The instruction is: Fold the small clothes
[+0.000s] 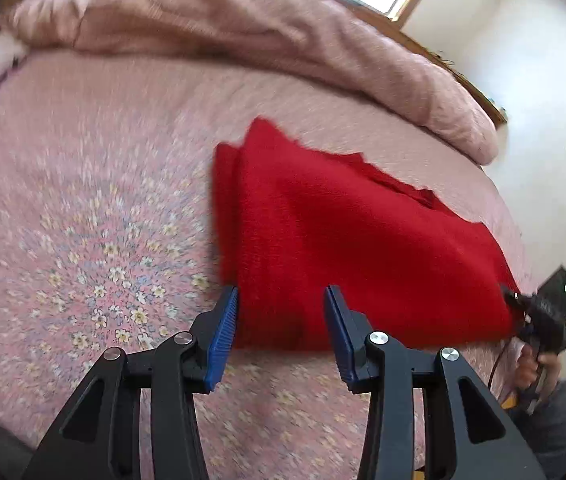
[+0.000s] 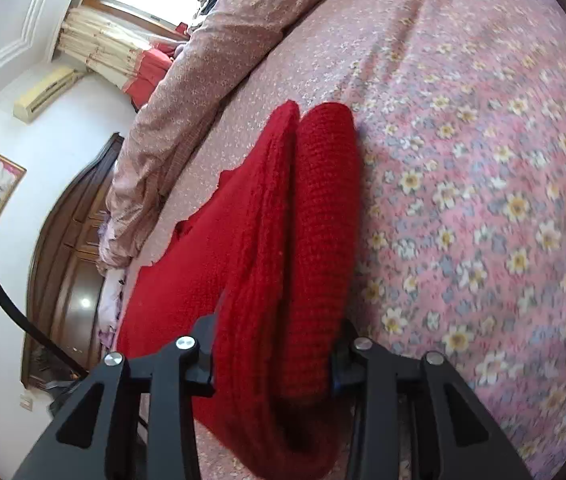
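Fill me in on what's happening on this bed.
A person with a gripping tool in each hand is folding a red knitted garment on the floral bedspread. The right tool has a thick folded bundle of the knit between its fingers at one corner. The left tool stands open above the near edge, with nothing between its blue pads. The garment already lies doubled over, and a pink quilt is bunched behind it.

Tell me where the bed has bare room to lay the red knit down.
Free: the floral bedspread left of the red knit, up to the rolled pink quilt. Crowded: the bed edge where the right gripper holds the knit.
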`<state>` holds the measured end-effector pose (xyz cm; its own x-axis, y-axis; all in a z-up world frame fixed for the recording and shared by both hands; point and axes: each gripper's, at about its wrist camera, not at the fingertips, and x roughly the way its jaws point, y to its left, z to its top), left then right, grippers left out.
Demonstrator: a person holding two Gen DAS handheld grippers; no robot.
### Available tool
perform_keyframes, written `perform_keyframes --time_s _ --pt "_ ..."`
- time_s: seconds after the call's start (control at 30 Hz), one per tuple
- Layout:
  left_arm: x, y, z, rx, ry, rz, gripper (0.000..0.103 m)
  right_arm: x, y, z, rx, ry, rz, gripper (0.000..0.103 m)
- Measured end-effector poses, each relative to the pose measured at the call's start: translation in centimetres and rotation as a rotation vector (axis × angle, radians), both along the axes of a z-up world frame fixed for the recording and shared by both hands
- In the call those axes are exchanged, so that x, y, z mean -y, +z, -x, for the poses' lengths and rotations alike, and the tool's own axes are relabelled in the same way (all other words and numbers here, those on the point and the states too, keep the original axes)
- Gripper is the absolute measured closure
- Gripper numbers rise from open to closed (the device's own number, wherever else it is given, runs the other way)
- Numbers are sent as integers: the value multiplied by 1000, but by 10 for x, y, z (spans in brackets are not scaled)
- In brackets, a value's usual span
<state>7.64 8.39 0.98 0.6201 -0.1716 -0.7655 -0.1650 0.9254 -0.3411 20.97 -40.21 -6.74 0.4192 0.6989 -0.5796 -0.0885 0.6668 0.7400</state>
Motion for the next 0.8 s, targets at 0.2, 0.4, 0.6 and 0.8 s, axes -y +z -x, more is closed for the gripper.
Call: perform_keyframes --time_s 0.2,0.4,0.6,0.8 --pt "-4 11 -28 25 21 14 67 17 23 6 38 -80 55 49" --pt "-41 -14 -72 -28 74 101 67 33 44 1 149 -147 23 49" --pt "-41 -34 -105 -41 63 131 67 -3 62 -20 270 -47 198 50" --pt "-32 -33 -104 -31 75 1 99 -16 49 -47 195 -33 223 93"
